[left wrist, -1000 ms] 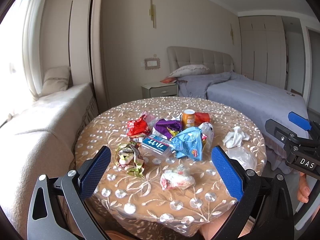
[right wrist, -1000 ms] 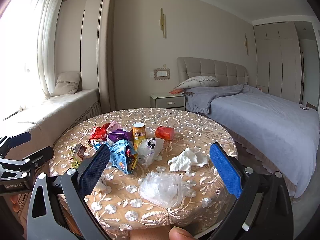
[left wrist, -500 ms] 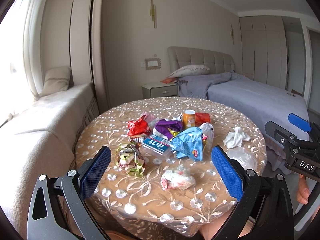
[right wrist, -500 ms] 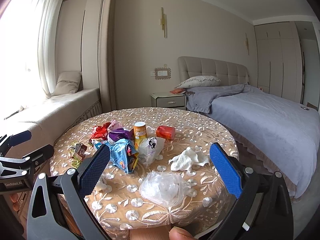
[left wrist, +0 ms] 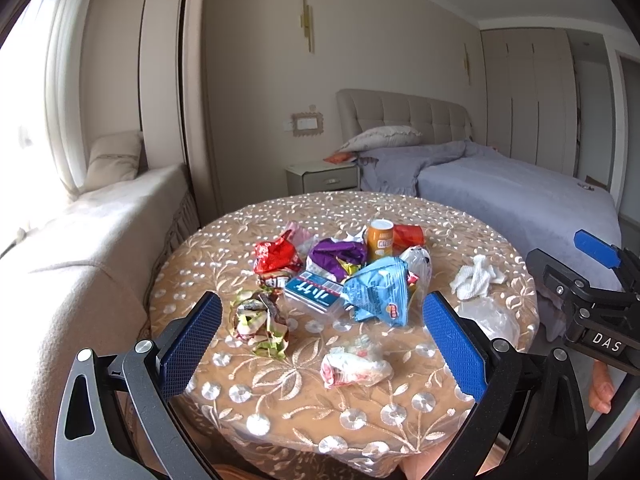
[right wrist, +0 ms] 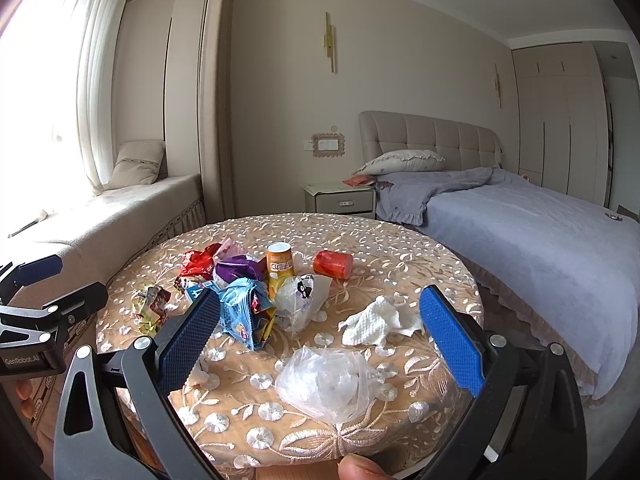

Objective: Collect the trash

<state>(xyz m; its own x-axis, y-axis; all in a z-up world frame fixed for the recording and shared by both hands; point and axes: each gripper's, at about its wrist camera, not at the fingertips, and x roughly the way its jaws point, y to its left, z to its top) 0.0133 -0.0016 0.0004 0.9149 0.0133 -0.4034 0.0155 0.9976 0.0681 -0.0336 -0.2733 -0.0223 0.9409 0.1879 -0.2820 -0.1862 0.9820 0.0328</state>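
The round table [left wrist: 400,420], covered by an embroidered beige cloth, carries a central cluster of litter: red wrapper [left wrist: 277,257], purple wrapper [left wrist: 338,253], upright orange can [left wrist: 380,240], blue box [left wrist: 314,291] and blue chip bag [left wrist: 378,296]. Lying apart from the cluster are 1 crumpled green-yellow wrapper [left wrist: 260,322], 1 white wrapper [left wrist: 354,368], 1 white tissue [right wrist: 380,322] and 1 clear plastic bag [right wrist: 328,380].

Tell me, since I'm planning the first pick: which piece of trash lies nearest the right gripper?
The clear crumpled plastic bag, lying between the open fingers of the right gripper. The white tissue sits just beyond it; the coloured wrappers lie farther back and left.
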